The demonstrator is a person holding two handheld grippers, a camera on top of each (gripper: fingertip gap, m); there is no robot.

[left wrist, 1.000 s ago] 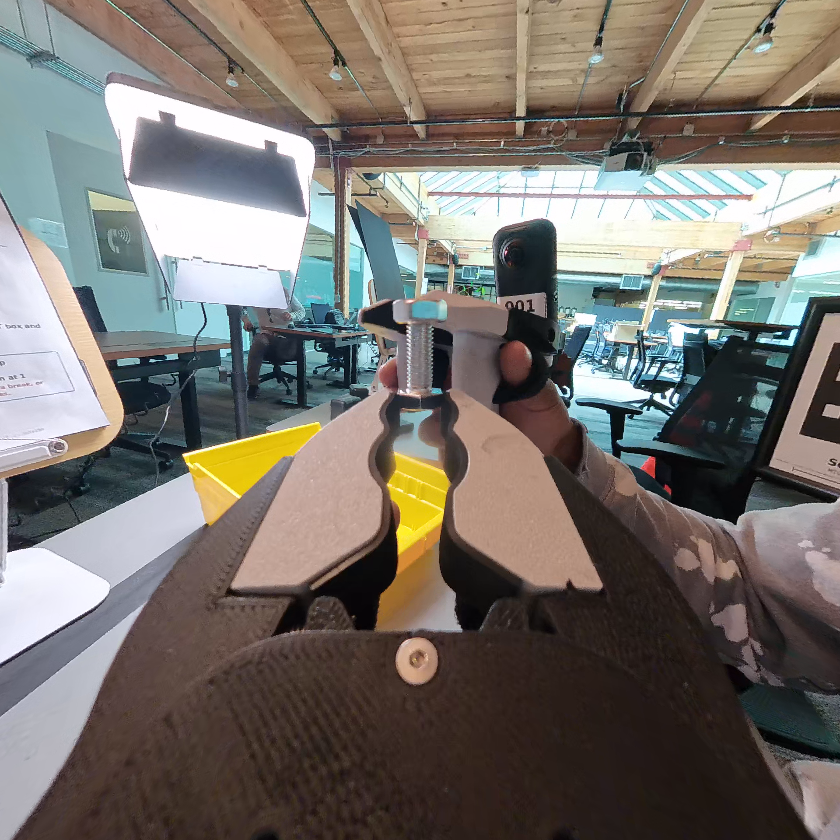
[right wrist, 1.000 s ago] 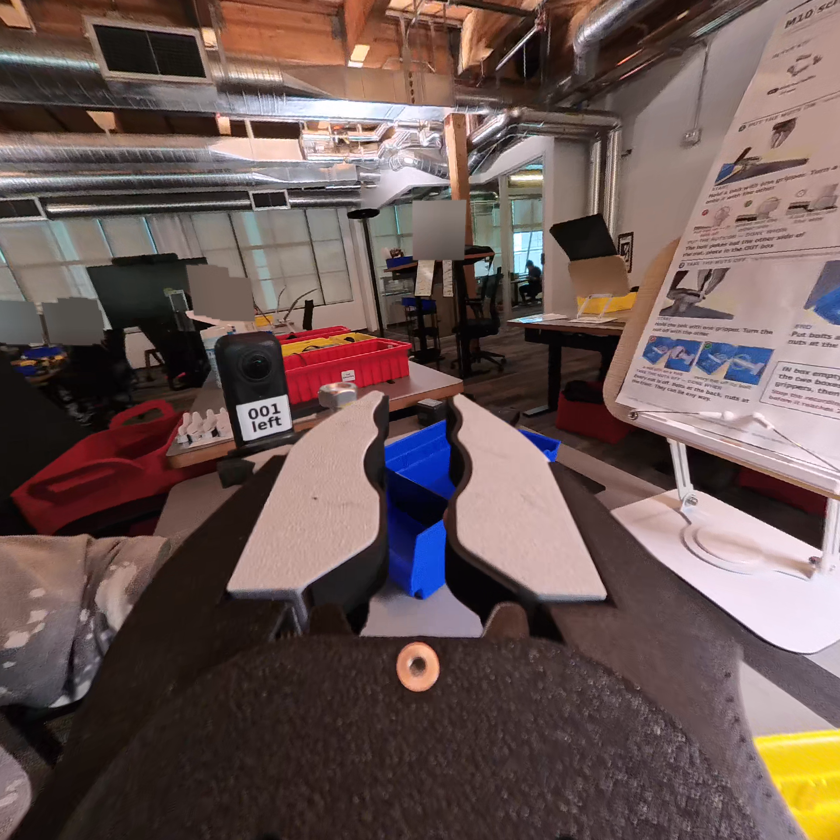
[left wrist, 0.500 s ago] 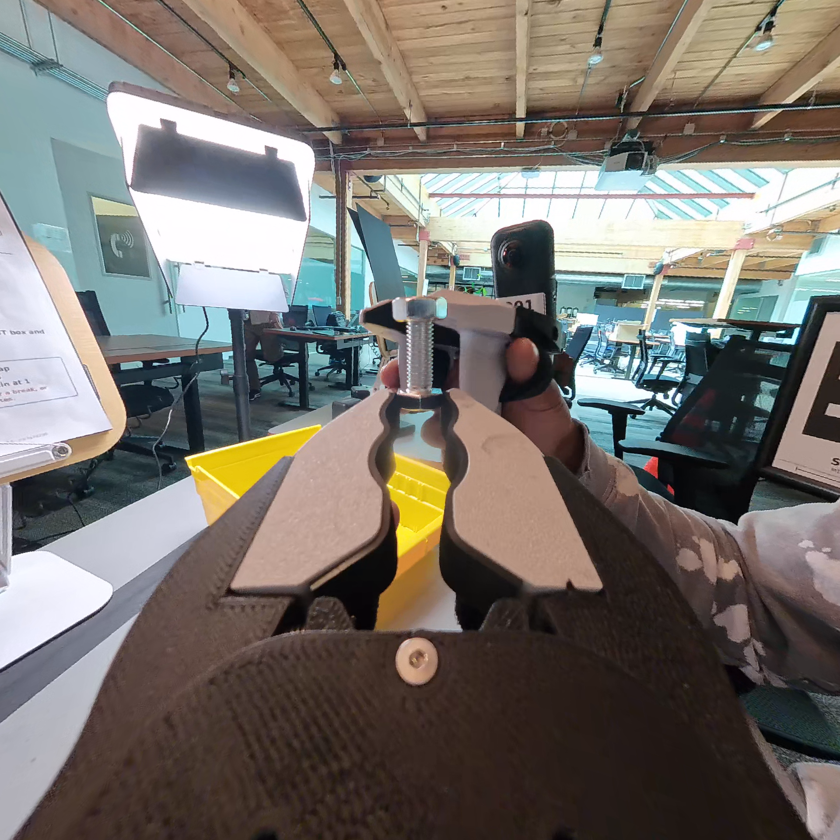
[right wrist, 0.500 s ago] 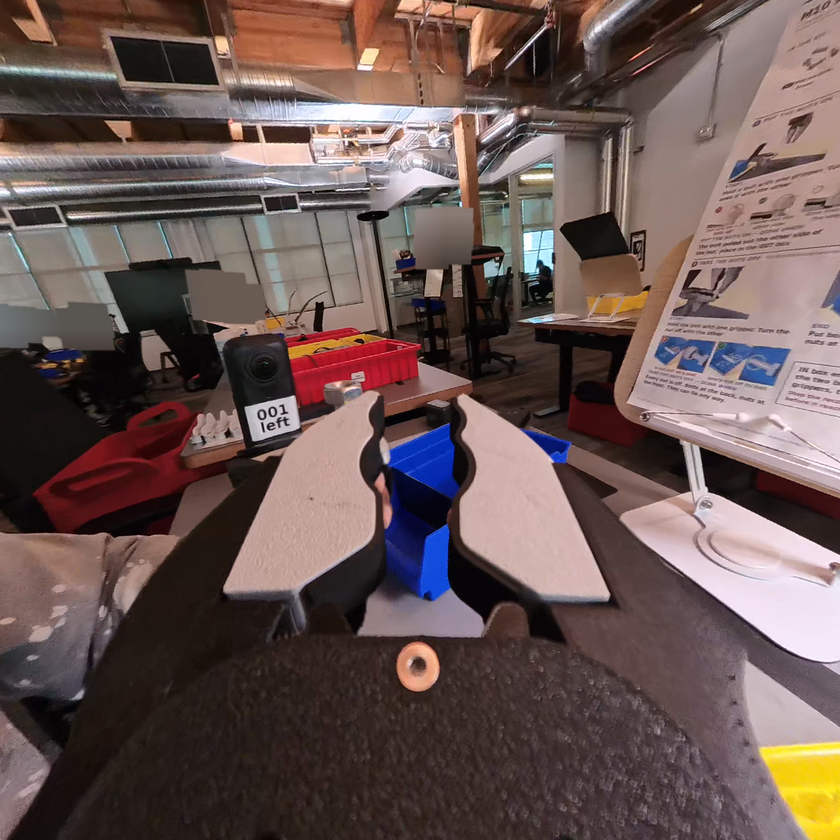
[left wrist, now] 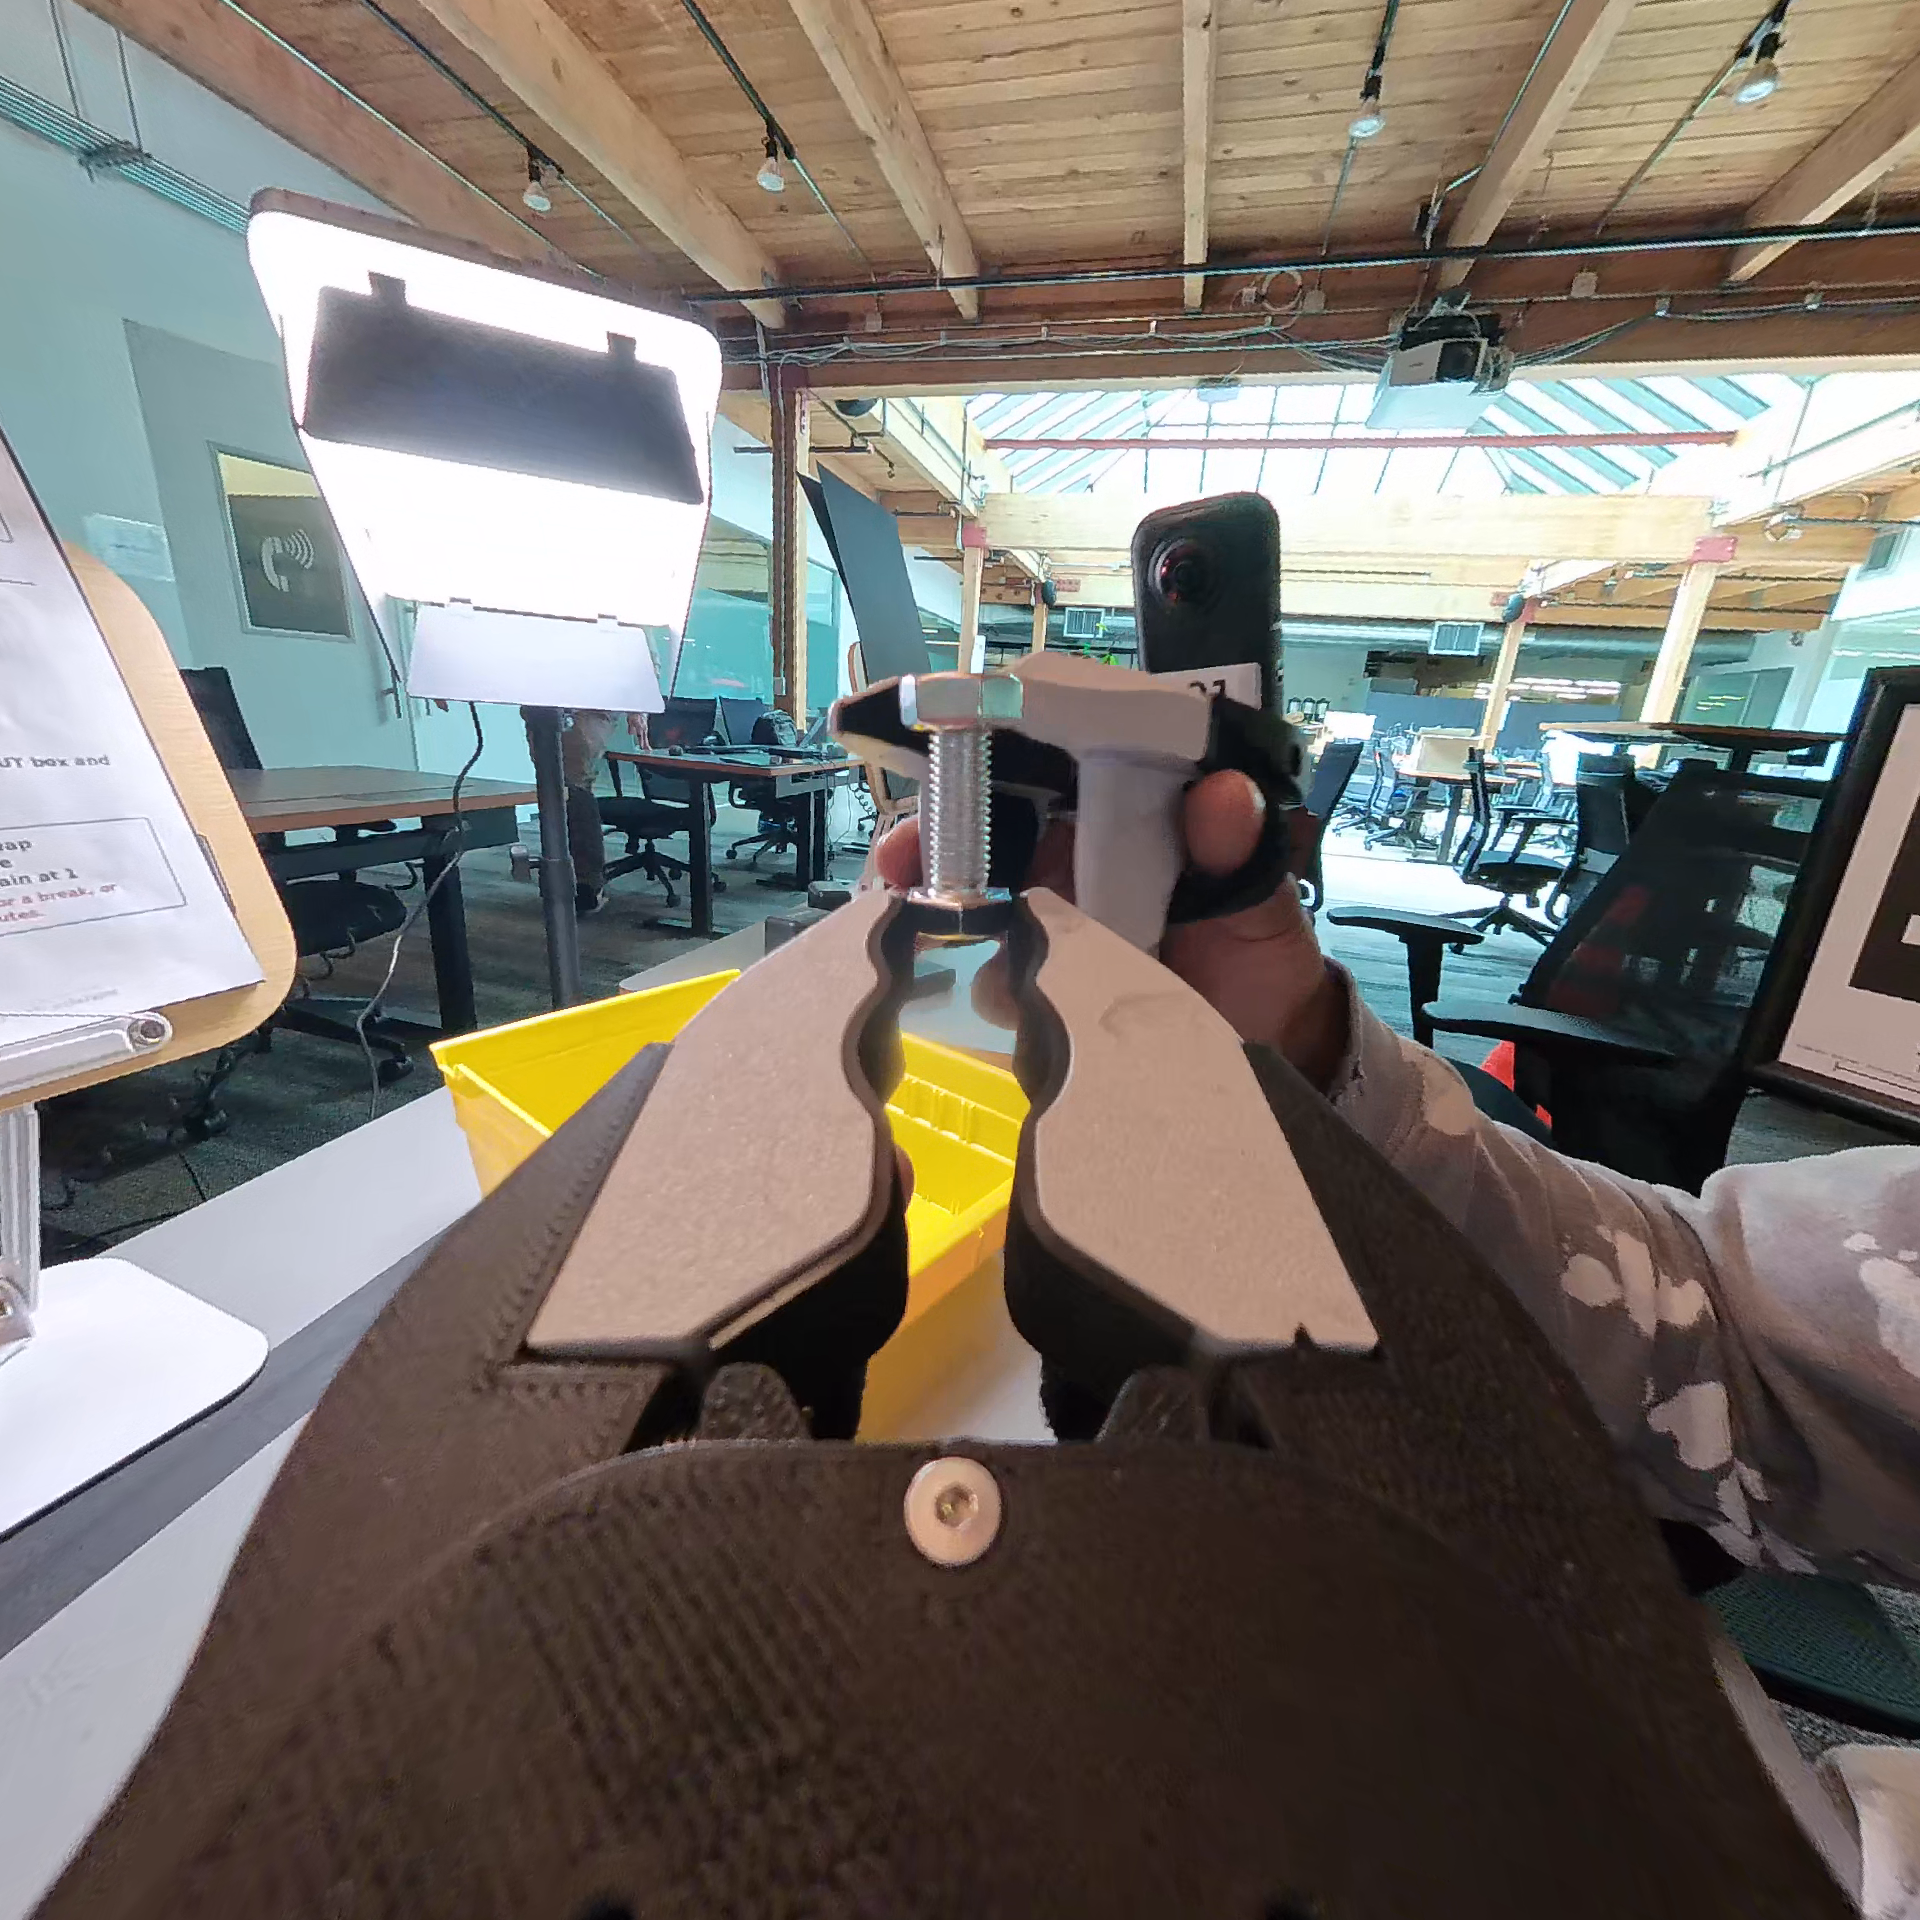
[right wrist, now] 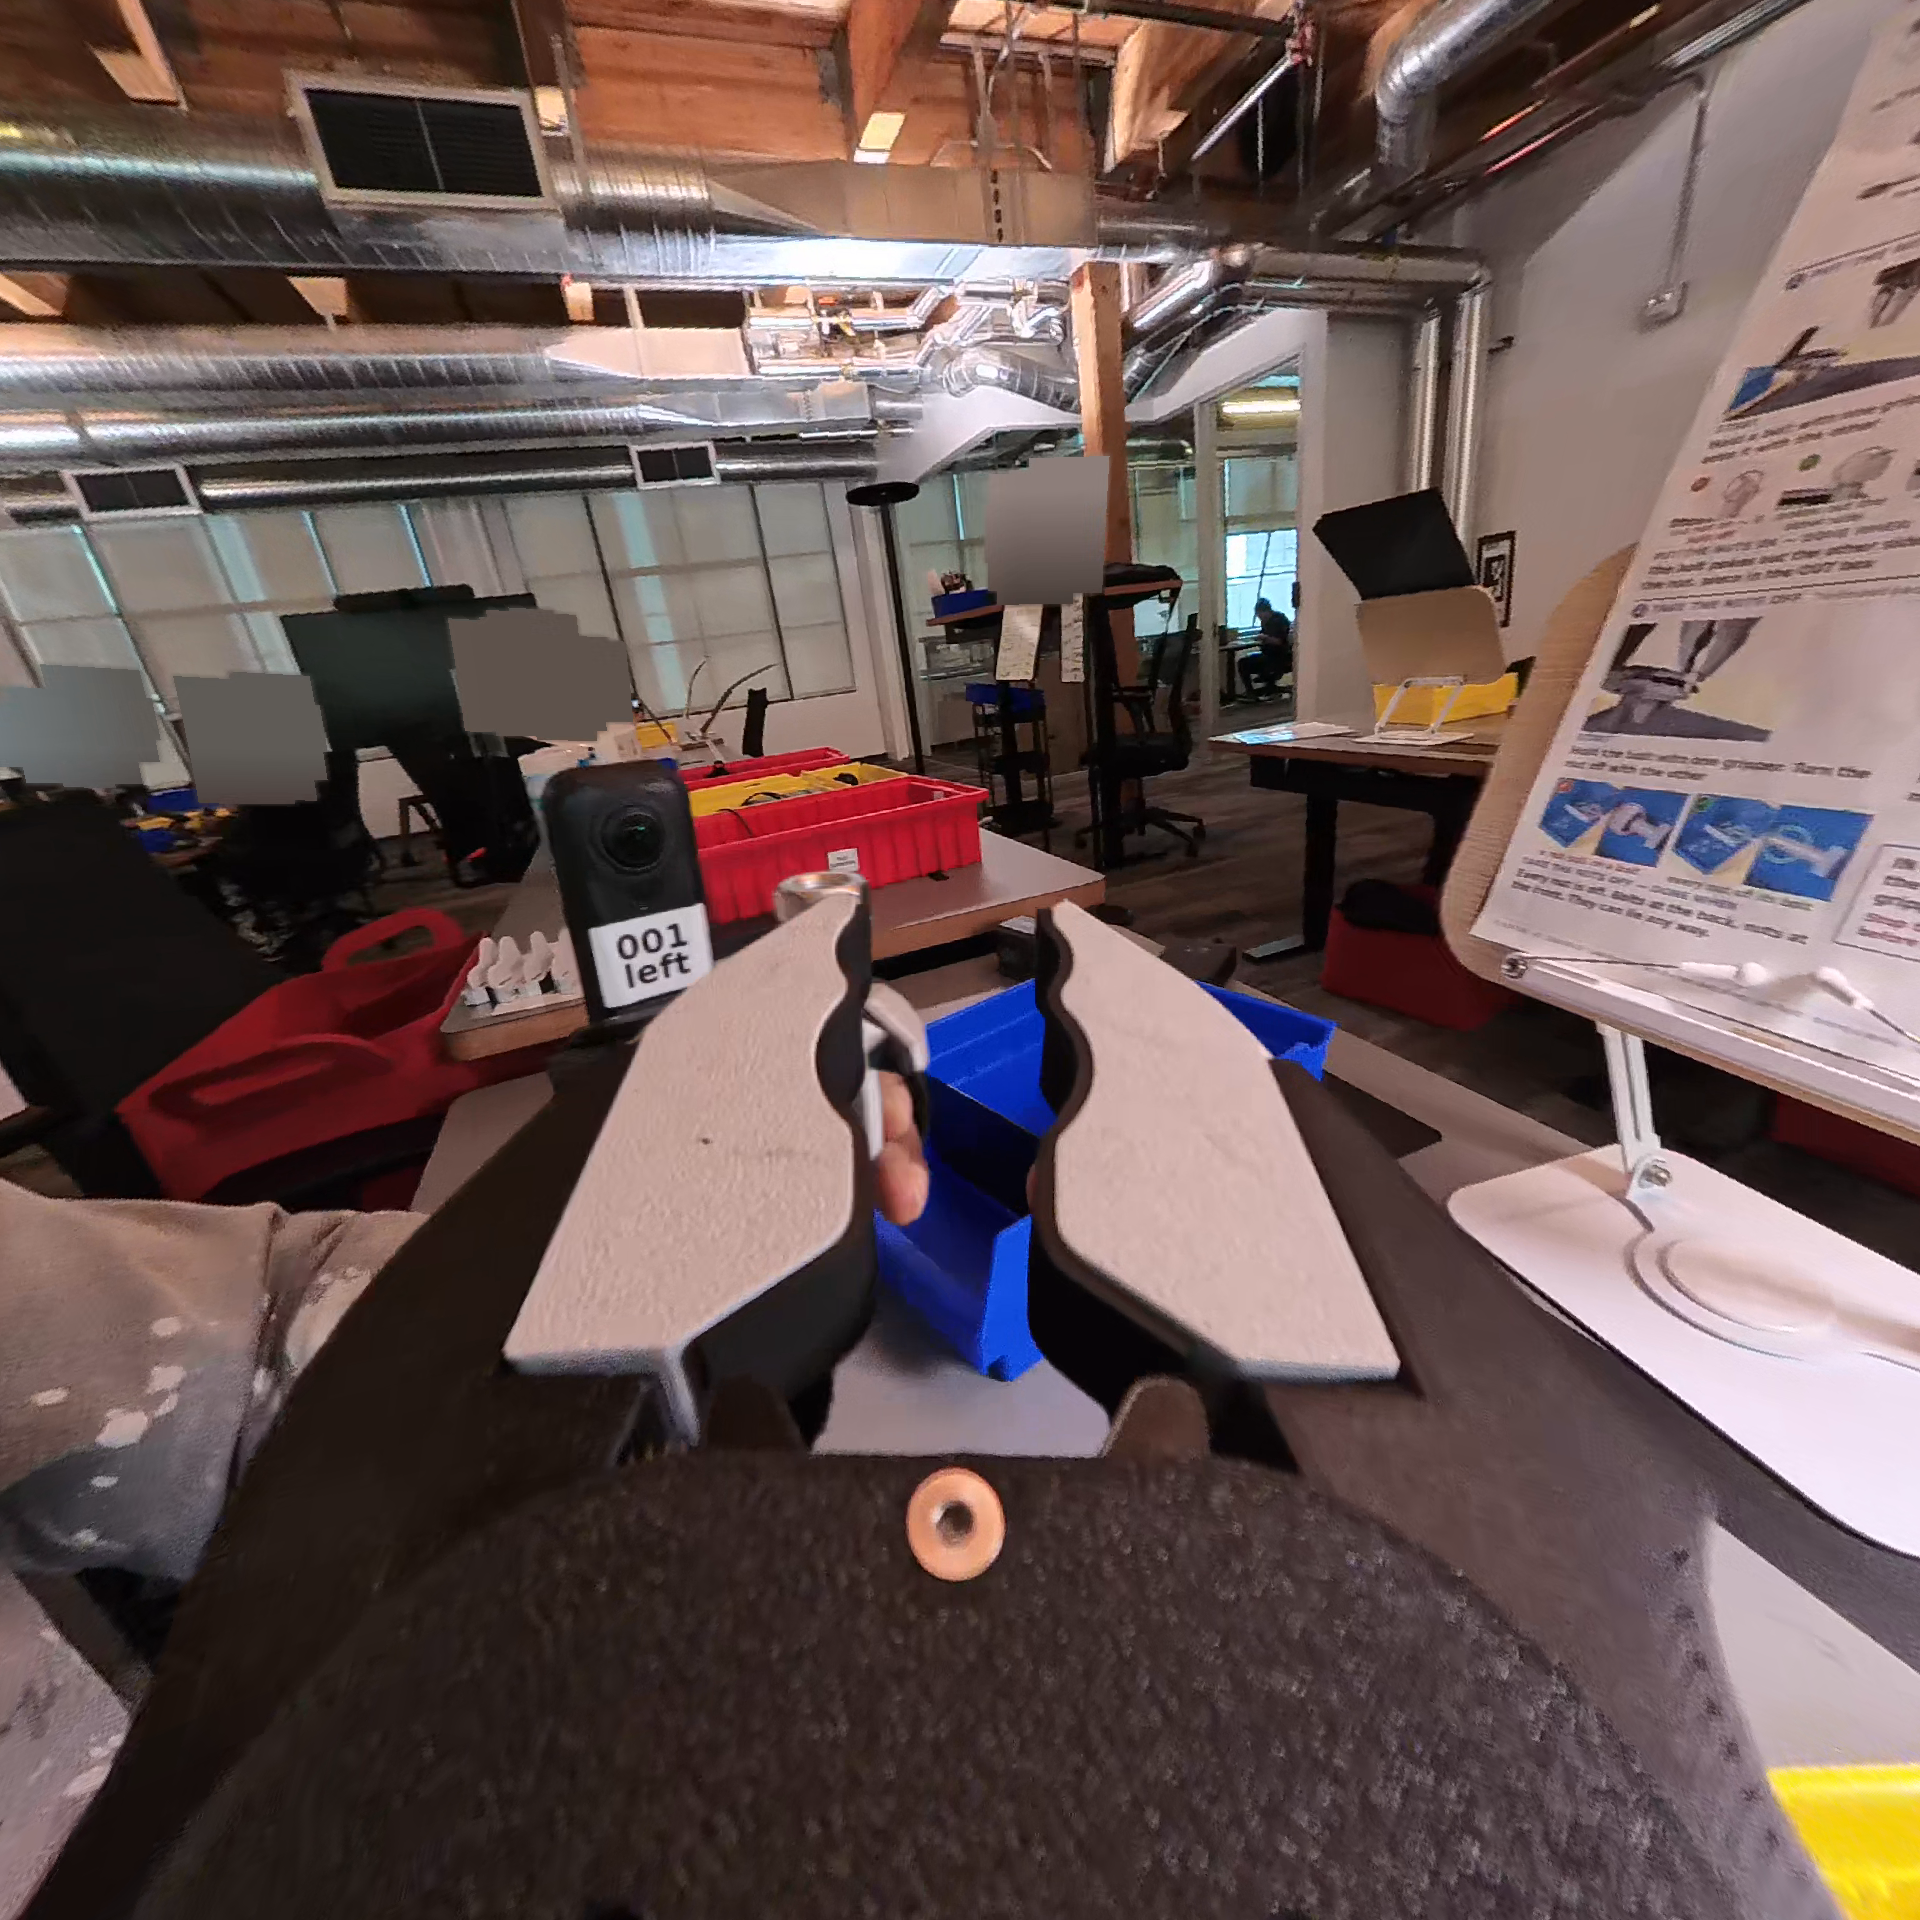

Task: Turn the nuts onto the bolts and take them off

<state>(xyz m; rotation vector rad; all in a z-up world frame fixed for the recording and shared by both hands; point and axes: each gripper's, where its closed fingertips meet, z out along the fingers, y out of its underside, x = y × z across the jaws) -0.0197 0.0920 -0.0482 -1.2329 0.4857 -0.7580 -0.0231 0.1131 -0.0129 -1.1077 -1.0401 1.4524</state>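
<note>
In the left wrist view my left gripper (left wrist: 951, 935) is shut on a steel nut (left wrist: 951, 902) at its fingertips. A silver bolt (left wrist: 956, 810) stands upright out of the nut, hex head on top. My right gripper faces me just behind the bolt head, held in a hand with a patterned sleeve (left wrist: 1558, 1247). In the right wrist view my right gripper (right wrist: 951, 935) has its jaws apart with nothing between them. The bolt head (right wrist: 821, 891) peeks over the tip of its left finger. I cannot tell whether they touch. The left gripper's camera (right wrist: 623, 883) shows behind.
A yellow bin (left wrist: 540, 1070) sits on the grey table (left wrist: 260, 1247) under the left gripper. A blue bin (right wrist: 977, 1049) lies under the right gripper. An instruction board on a white stand (right wrist: 1714, 727) is beside them. A lamp panel (left wrist: 499, 457) and office desks stand beyond. One gripper's finger ends stand about 4 cm off the other's.
In the right wrist view the bolt head has come closer to the right gripper's left fingertip. The left gripper keeps its hold on the nut.
</note>
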